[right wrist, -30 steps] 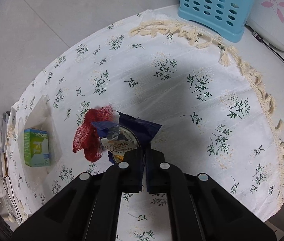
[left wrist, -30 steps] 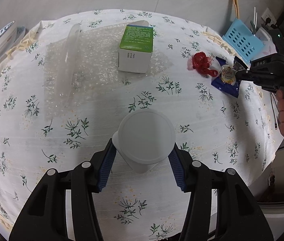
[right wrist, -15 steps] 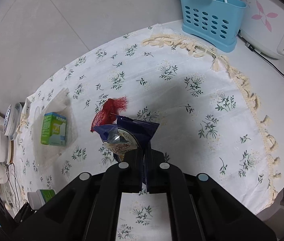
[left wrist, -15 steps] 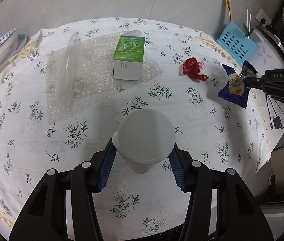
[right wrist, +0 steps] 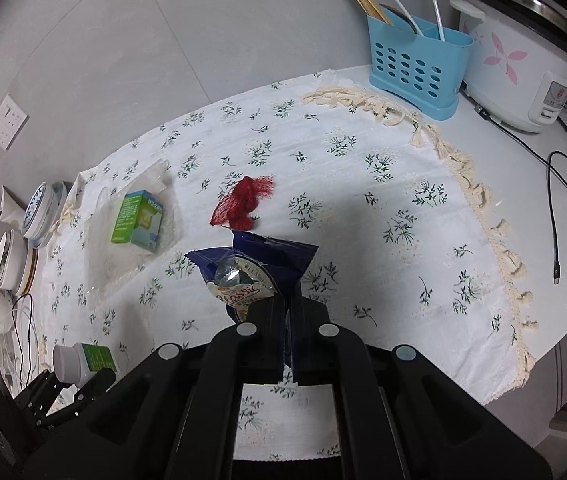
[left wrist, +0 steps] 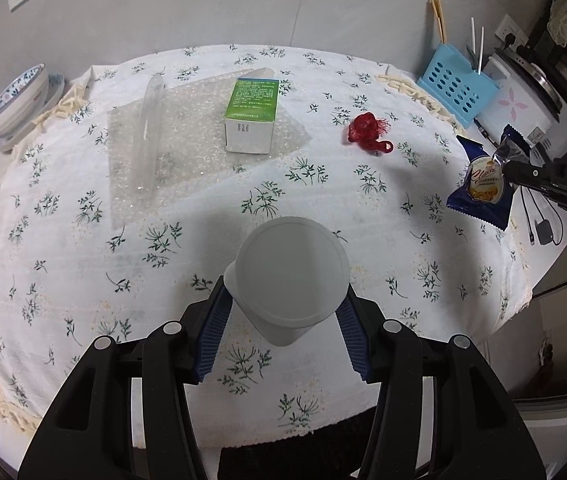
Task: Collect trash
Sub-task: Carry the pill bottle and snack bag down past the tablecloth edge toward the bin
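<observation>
Two grippers are loaded: our left gripper (left wrist: 283,312) clamps a white bottle (left wrist: 289,276), and our right gripper (right wrist: 288,312) pinches a blue wrapper (right wrist: 259,268). A red net (right wrist: 243,204) lies on the tablecloth (right wrist: 363,200) at the wrapper's 12 o'clock.

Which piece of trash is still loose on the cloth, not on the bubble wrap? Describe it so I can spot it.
Start at the blue utensil basket at the flowered tablecloth's far edge. Nearer than it, a crumpled red mesh net lies alone on bare cloth. It is the only red thing; the green box sits on bubble wrap.
</observation>
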`<action>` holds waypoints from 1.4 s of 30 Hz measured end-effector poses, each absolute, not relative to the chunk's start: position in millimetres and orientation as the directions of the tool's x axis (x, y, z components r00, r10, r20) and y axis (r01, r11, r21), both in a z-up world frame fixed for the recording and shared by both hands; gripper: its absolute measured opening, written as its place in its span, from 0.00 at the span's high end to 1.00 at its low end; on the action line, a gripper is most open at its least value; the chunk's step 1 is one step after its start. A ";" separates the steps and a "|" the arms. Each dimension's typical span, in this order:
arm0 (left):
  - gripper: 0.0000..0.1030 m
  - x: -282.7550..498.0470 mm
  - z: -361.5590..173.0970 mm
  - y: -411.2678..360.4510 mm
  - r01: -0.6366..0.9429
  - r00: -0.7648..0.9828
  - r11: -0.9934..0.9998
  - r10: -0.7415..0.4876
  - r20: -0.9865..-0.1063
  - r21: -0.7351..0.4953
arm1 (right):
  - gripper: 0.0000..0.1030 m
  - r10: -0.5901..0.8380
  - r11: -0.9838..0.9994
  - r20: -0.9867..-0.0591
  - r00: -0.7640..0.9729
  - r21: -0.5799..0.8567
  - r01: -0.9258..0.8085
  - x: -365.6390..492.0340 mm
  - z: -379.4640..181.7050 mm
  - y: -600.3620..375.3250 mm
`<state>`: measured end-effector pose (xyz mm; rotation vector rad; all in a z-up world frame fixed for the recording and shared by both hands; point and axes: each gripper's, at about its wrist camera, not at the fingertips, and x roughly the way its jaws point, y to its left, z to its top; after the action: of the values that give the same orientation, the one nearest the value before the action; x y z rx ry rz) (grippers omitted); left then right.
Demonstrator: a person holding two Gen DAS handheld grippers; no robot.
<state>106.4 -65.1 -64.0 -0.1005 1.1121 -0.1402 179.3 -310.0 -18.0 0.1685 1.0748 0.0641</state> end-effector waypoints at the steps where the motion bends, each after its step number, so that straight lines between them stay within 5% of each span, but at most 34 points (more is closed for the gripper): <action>1: 0.51 103.5 -62.0 -64.7 0.061 0.437 0.987 -0.161 -0.885 -0.150 | 0.99 0.137 0.985 -0.867 0.479 0.170 0.025 174.3 -16.2 -309.0; 21: 0.51 32.3 -29.6 -64.8 0.049 0.468 0.986 -0.165 -0.868 -0.161 | 0.99 0.185 0.983 -0.837 0.515 0.163 -0.088 66.6 11.6 -287.4; 42: 0.51 -44.4 -47.7 -78.1 0.049 0.435 0.980 -0.194 -0.879 -0.193 | 0.99 0.179 0.981 -0.876 0.447 0.122 -0.153 -25.8 -29.3 -282.2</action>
<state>-44.4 -78.1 -47.7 -0.1458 1.1113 -0.1521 -25.8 -282.2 -29.3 0.0268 1.0881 0.2054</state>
